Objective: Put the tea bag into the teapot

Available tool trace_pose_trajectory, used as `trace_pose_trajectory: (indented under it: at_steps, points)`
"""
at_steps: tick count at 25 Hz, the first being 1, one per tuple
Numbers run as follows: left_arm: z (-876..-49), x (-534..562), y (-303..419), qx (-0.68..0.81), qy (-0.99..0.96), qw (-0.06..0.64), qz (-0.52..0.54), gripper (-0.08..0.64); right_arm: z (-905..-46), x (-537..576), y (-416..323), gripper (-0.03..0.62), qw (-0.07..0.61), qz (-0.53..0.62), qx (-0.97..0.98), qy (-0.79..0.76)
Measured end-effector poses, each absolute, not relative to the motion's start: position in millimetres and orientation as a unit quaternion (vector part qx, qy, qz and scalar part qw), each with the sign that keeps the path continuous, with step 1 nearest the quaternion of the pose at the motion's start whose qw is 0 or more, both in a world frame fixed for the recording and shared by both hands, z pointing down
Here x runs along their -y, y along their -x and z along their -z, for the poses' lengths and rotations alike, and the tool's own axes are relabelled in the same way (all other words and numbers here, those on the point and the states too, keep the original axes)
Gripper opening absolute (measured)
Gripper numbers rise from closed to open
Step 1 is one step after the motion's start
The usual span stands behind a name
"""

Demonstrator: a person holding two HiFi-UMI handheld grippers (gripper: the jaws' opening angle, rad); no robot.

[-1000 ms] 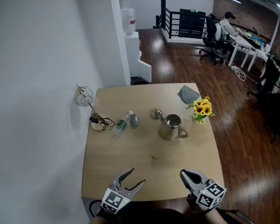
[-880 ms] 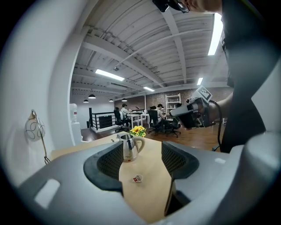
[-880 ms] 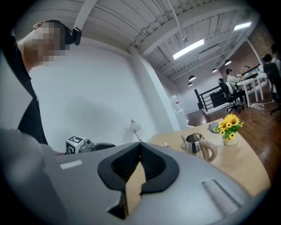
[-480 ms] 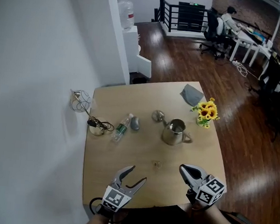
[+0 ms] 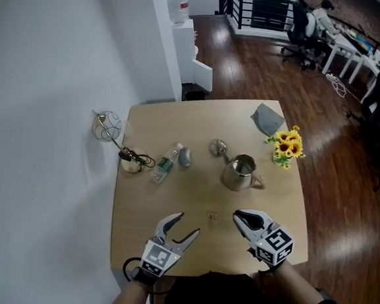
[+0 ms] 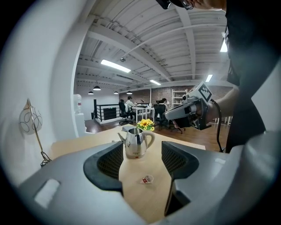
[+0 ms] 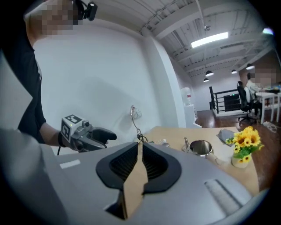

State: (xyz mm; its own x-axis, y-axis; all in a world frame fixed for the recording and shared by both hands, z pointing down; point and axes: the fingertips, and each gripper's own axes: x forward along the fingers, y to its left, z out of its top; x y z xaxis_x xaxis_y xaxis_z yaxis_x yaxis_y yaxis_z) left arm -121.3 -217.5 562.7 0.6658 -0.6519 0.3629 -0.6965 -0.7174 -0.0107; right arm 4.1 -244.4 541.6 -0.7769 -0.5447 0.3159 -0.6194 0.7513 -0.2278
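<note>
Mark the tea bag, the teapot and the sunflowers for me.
tea bag (image 6: 147,179): left gripper view, middle of the sachet.
teapot (image 5: 236,178): head view, steel body below the open rim.
sunflowers (image 5: 288,145): head view, on the yellow blooms.

The light wooden tabletop (image 5: 147,207) carries an open steel teapot (image 5: 240,172) near its middle, its lid (image 5: 217,147) just beside it, and a small tea bag (image 5: 212,216) lying apart on the near side. Toward the wall lie a plastic bottle (image 5: 166,164) on its side, a grey oval object (image 5: 185,157) and a cable tangle (image 5: 134,159); at the far right sit a grey cloth (image 5: 267,119) and yellow flowers (image 5: 287,147).
</note>
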Motion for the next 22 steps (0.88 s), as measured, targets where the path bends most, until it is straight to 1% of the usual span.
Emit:
trace_pose_trajectory:
  at_steps: [3, 7, 10, 15, 22]
  points:
    - [-587, 223, 121, 0.367, -0.905, 0.081, -0.198, 0.275, -571, 257, 10, 0.06, 0.166, -0.127, 0.933, -0.293]
    - [-614, 223, 119, 0.359, -0.899, 0.088, -0.235, 0.275, -627, 268, 28, 0.075, 0.221, -0.156, 0.927, -0.261]
    - [-628, 218, 119, 0.358, -0.895, 0.103, -0.244, 0.275, -680, 270, 40, 0.088, 0.274, -0.177, 0.916, -0.233]
    - [-644, 209, 119, 0.356, -0.891, 0.122, -0.253, 0.275, -758, 256, 52, 0.109, 0.37, -0.158, 0.899, -0.17]
    - [-651, 207, 116, 0.36, -0.888, 0.142, -0.249, 0.275, -807, 255, 54, 0.109, 0.424, -0.163, 0.877, -0.159]
